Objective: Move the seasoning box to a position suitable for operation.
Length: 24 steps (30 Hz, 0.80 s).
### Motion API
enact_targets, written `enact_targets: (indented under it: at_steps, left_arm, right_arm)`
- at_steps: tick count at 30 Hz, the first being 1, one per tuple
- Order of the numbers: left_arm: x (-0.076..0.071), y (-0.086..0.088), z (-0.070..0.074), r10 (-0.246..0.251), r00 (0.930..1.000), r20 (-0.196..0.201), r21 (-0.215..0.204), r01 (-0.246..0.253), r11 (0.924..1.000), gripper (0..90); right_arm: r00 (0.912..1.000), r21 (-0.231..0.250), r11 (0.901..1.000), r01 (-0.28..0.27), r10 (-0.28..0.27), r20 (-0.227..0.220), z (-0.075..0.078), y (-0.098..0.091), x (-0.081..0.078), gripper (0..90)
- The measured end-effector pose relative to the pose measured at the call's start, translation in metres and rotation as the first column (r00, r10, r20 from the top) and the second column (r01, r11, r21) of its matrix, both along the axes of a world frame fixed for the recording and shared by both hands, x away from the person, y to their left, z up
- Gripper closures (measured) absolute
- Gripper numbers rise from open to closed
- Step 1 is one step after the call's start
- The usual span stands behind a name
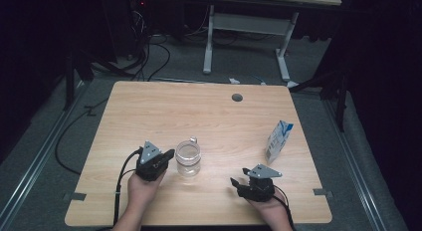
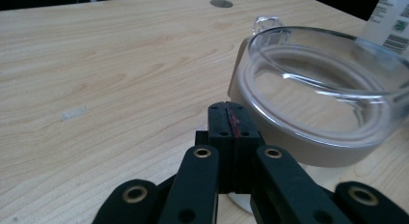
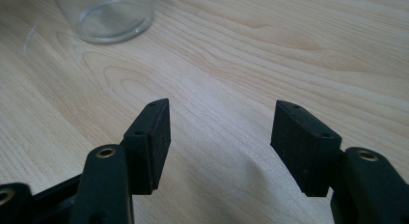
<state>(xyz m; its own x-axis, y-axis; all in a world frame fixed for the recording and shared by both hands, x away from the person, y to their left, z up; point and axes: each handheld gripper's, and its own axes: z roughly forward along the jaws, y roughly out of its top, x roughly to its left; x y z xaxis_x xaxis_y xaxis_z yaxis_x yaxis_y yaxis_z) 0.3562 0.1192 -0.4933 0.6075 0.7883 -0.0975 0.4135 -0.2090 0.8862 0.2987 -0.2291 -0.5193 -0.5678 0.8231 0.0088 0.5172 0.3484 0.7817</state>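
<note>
Glass jar (image 1: 188, 159) upright | left tool (image 1: 168, 155) closed beside it, empty | right tool (image 1: 237, 182) open

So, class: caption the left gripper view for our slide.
Left gripper, jaws shut, beside a clear glass jar on the wooden table.

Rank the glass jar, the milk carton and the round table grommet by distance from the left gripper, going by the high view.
From the left gripper:
1. Glass jar, right beside its shut jaws.
2. Table grommet, toward the far edge.
3. Milk carton, near the right edge.
</note>
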Motion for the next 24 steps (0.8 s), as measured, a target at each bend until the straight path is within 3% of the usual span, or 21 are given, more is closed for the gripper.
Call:
enact_targets:
  at_steps: [11, 24]
  left_arm:
    - [-0.006, -0.002, 0.002, -0.008, 0.9993, 0.037, 0.011, 0.008, 0.9999, 90.0]
    - [-0.018, -0.005, 0.005, -0.041, 0.9981, 0.045, 0.017, 0.04, 0.9991, 90.0]
  right_arm:
    - [1.0, -0.002, 1.0, -0.009, 0.009, 0.001, -0.001, 0.001, 0.0, 39.4]
    - [0.9998, 0.0, 0.9998, -0.019, 0.019, 0.003, 0.001, 0.002, 0.0, 39.3]
